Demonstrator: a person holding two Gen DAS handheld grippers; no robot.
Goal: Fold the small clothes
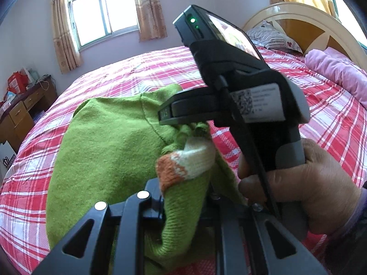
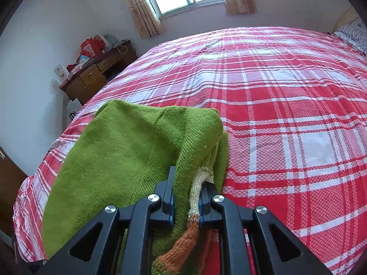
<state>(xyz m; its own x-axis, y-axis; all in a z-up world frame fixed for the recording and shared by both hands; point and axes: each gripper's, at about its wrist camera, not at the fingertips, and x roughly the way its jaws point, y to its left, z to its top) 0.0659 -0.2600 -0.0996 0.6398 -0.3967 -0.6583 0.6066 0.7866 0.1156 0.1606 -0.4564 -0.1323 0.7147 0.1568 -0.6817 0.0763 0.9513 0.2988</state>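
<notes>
both grippers pinching the green sweater over the bed

the small green knit sweater (image 2: 119, 151) hangs lifted above the red plaid bed (image 2: 286, 119), its far edge draping back toward the cover on the left side. the right gripper (image 2: 187, 208) is clamped narrow on a bunched fold near the cream and orange trim (image 2: 195, 206). the left gripper (image 1: 181, 208) looks closed on the same trimmed edge, with knit wedged between its fingers, though its right finger is buried in cloth. the person's hand (image 1: 305, 183) grips the right tool's handle just beside it.

to do this well, i'd say keep both pinches firm and level, lower the cloth so the far edge lands flat first, then lay the near part over without dragging the plaid cover.

hard to make out: which part of the garment is held, sleeve or hem, and whether the sweater's lower edge touches the bed, since the gripper bodies cut it off.
</notes>
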